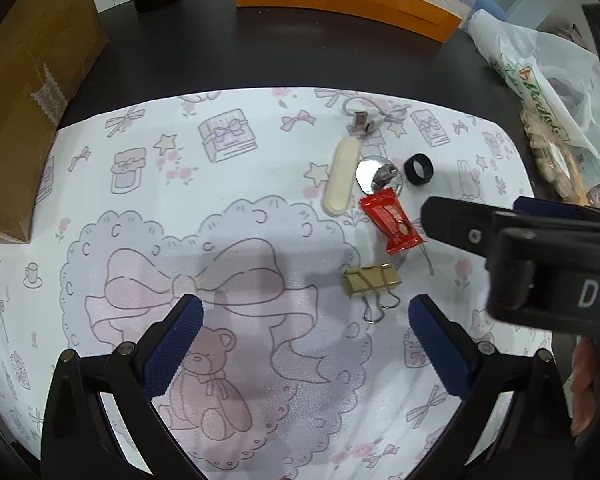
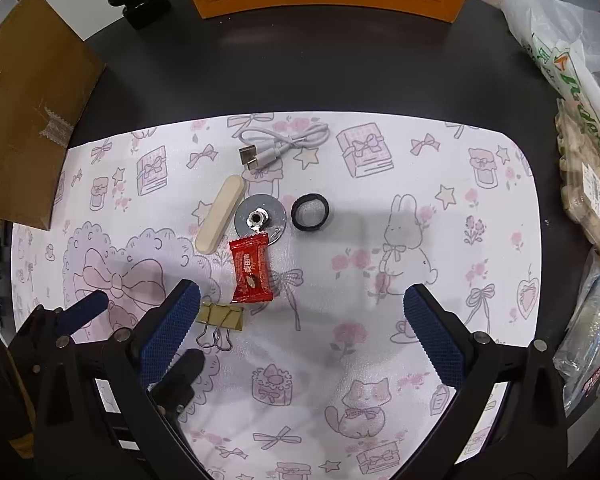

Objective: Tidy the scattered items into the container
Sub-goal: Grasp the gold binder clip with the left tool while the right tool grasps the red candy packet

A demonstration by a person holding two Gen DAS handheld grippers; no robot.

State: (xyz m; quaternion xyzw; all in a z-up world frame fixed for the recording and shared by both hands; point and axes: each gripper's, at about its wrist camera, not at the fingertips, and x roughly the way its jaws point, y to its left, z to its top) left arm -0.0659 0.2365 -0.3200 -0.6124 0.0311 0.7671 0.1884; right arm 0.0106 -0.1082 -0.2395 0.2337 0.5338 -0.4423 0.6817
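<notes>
Loosely clustered near the mat's [image 2: 500,152] far edge: small, light odds and ends.
Both the left gripper [image 1: 306,332] and right gripper [image 2: 302,320] gape empty; the candy [image 2: 251,270] crinkles (pinch its middle), the binder clip [image 2: 221,317] is stiff.

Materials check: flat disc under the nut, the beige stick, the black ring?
Disc: likely polished metal, since it mirrors light. Beige stick: matte, rounded ends, probably wood, possibly plastic. Black ring: dull, no glare, looks like rubber or fabric; cannot tell which.
</notes>
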